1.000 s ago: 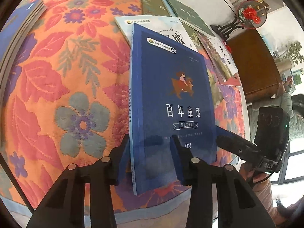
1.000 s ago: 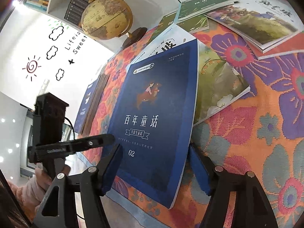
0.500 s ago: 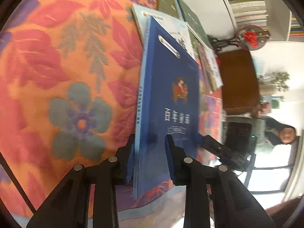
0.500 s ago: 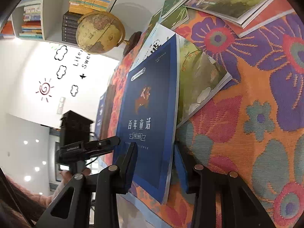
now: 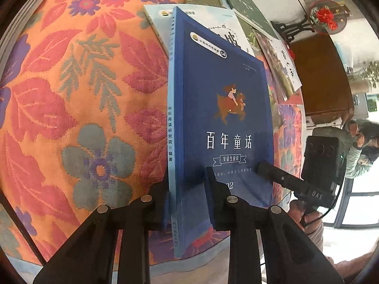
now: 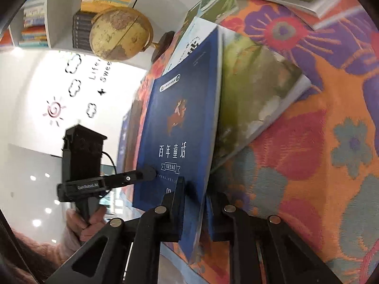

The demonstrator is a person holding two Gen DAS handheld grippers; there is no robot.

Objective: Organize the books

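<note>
My left gripper (image 5: pixel 187 203) is clamped on the blue book (image 5: pixel 222 127), its jaws having just been closing: one black pad sits on the matte front cover at the lower centre of the left wrist frame, the other behind the pale blue spine. The book is a slim rectangular paperback with white lettering and a small brown figure of a rider printed on it. It is tipped up on its spine side, so its cover slopes toward the right of that frame.

My right gripper (image 6: pixel 195 209) grips the same book (image 6: pixel 182 127) at the opposite, page-edge side, low in the right wrist frame; its jaws have just been closing too and now pinch the cover and the thin white page block between them. In that view my left gripper (image 6: pixel 151 172) shows as a black finger touching the cover at centre left.

The counter (image 5: pixel 78 108) wears a coarse woven cloth in orange with red leaves and blue-grey flowers. A white-covered book (image 5: pixel 220 26) lies flat beneath the blue one toward the top of the left wrist frame, and a glossy green-covered book (image 6: pixel 255 99) lies to the right of it in the right wrist frame. A round tan globe (image 6: pixel 120 34) stands at upper left there.
</note>
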